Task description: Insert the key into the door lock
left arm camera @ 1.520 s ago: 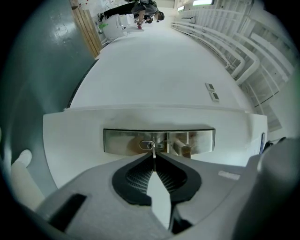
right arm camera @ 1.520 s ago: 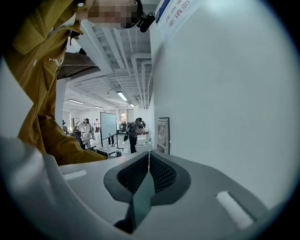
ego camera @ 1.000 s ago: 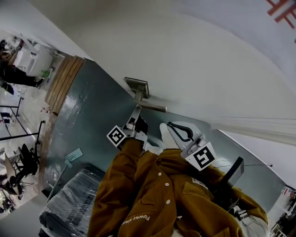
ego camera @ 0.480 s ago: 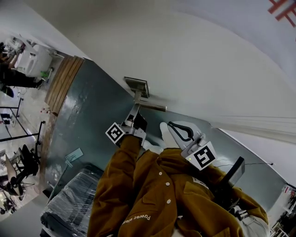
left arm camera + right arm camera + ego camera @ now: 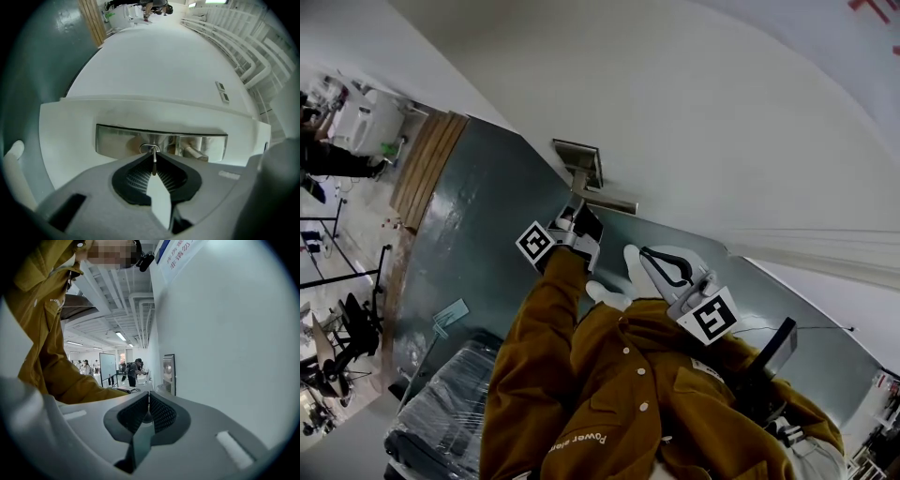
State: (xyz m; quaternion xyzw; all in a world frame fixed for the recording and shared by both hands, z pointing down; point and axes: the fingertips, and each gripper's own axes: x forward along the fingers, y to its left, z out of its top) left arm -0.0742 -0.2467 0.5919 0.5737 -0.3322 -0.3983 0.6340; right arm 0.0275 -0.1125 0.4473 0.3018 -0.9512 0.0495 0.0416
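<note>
Right now my left gripper (image 5: pixel 153 158) points level at the white door (image 5: pixel 154 65). Its jaws are nearly together and pinch the key (image 5: pixel 154 166), which I see edge-on as a thin blade standing upright between the pads. The key's tip meets the round keyhole (image 5: pixel 149 149) in the steel plate (image 5: pixel 115 139); whether it is inside I cannot tell. Just right of the keyhole the handle (image 5: pixel 196 153) comes out of the same plate. My right gripper (image 5: pixel 148 399) hangs beside the door, well apart from the plate, its jaws pressed tip to tip with nothing between them. From my head camera the left gripper sits just under the handle, with my mustard sleeve (image 5: pixel 534 356) behind it, and the right gripper rests close to my chest.
</note>
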